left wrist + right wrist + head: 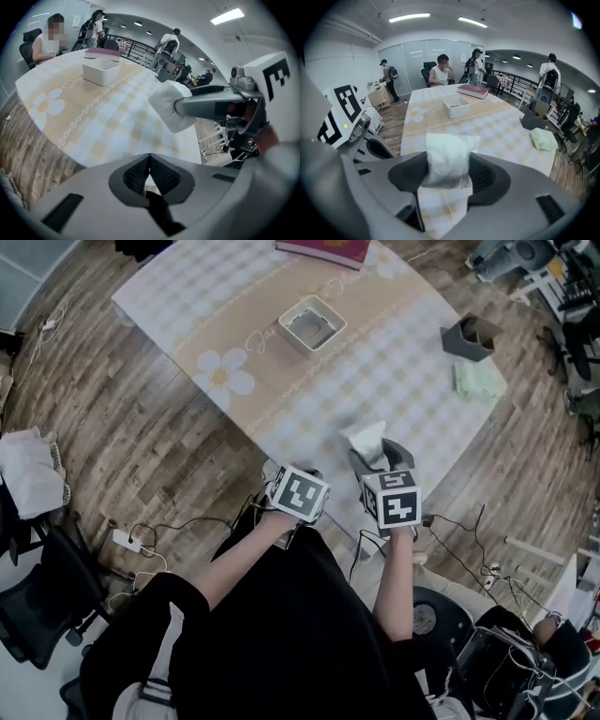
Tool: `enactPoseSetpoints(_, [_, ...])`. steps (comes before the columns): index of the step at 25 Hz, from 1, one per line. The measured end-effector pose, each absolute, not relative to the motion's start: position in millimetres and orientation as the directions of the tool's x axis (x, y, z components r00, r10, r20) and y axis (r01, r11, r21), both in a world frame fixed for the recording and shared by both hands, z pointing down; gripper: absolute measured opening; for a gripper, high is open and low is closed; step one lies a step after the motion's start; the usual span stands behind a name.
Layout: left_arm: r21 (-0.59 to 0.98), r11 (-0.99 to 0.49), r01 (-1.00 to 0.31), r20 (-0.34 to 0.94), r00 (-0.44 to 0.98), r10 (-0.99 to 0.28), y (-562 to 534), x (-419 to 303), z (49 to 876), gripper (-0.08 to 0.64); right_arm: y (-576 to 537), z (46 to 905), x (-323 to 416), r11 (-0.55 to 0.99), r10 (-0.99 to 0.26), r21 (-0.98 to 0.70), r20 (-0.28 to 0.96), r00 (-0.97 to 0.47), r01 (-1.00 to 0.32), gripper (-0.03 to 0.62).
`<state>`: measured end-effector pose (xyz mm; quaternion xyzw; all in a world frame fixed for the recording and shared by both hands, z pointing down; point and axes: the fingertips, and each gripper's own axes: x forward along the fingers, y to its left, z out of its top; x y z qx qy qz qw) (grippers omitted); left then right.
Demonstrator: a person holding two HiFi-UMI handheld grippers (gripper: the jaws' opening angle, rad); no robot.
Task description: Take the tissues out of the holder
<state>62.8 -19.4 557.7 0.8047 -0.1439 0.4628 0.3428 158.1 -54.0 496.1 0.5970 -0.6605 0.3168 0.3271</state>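
Jaws of the right gripper (449,174) pinch a white tissue pack (447,150); those of the left gripper (150,174) are pressed together, empty. Best set it flat by the near edge of the surface (281,399).

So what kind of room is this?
Probably a shared office or lab: ceiling strip lights, a glass partition wall, an office chair, and cables across the wooden floor.
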Motion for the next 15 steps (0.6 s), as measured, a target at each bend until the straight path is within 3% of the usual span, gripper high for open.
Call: enactPoseSetpoints(15, [0.366, -0.801, -0.473, 0.85, 0.521, 0.081, 38, 99, 550, 0.008, 39, 500, 175, 0.003, -0.608, -0.046, 0.793, -0.038, -0.999, 0.275])
